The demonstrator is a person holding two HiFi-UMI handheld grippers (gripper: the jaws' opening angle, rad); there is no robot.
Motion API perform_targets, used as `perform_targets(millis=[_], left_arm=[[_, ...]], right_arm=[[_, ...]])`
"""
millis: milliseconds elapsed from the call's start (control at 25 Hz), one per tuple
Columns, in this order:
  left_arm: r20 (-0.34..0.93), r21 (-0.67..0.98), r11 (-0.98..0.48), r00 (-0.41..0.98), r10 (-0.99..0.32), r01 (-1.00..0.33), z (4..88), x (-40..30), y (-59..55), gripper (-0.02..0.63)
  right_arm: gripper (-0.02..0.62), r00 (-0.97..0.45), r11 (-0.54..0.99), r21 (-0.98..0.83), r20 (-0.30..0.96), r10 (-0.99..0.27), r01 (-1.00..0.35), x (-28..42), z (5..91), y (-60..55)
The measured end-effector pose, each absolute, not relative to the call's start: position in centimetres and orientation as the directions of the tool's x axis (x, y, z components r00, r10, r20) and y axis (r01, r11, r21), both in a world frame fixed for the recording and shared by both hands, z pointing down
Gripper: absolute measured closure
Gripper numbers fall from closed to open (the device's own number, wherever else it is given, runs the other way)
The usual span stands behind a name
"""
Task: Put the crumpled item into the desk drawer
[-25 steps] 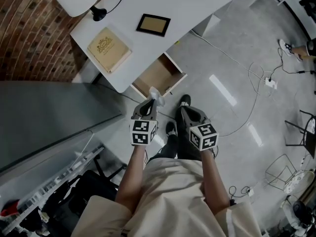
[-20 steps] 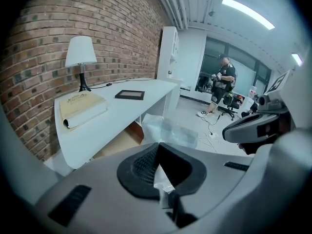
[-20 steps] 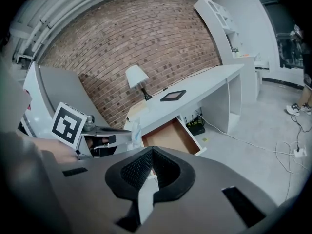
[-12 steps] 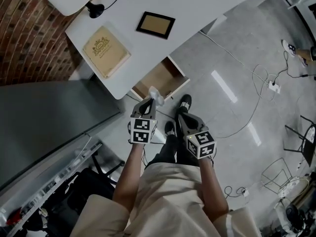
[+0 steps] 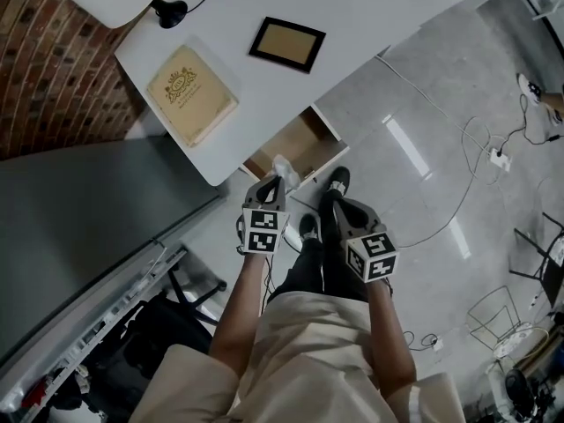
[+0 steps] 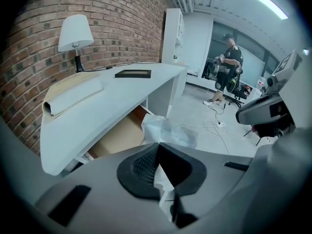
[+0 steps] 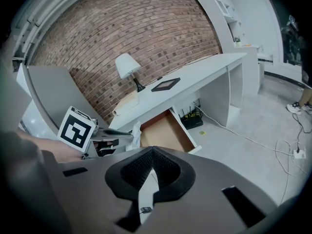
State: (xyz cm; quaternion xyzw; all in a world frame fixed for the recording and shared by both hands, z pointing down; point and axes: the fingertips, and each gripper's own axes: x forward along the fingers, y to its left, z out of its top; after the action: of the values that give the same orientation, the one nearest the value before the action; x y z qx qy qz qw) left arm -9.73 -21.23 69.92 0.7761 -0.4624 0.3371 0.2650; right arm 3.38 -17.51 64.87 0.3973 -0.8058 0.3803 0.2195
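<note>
White, crinkled plastic is our load: the crumpled item (image 6: pixel 168 130) juts past the tip of our left gripper (image 6: pixel 157 144), whose fingers are pressed together on one thin fold of it. Our right gripper (image 7: pixel 152 149) hangs alongside, fingers closed on nothing.

Just beyond lies the open drawer (image 5: pixel 295 145), its wooden floor bare, pulled out from under the white counter (image 5: pixel 370 7). The item seems to hang near the drawer's front corner, not yet inside.

We judge three risks:
- With so little plastic pinched, it could slip free early and land on the floor.
- Being light, it could drift or cling to a finger on release.
- The counter edge overhangs the drawer's back, so reaching deep might knock our gripper.

The book (image 5: pixel 191 95) and frame (image 5: pixel 287 44) lie well apart.
</note>
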Motion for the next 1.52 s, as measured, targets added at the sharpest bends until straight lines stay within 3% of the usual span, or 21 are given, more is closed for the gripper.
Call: perform_targets(millis=[600, 1520], left_arm=[[0.826, 0.050, -0.362, 0.242, -0.510, -0.931, 76.9, -11.1, -23.1, 0.589], [0.854, 0.042, -0.433, 0.257, -0.453, -0.900, 85.7, -9.4, -27.3, 0.589]], right_arm=[[0.571, -0.593, 0.441, -0.415, 0.682, -0.428, -0.796, 4.1, 66.4, -19.9], [0.571, -0.631, 0.465, -0.445, 0.659, -0.409, -0.766, 2.9, 67.7, -22.6]])
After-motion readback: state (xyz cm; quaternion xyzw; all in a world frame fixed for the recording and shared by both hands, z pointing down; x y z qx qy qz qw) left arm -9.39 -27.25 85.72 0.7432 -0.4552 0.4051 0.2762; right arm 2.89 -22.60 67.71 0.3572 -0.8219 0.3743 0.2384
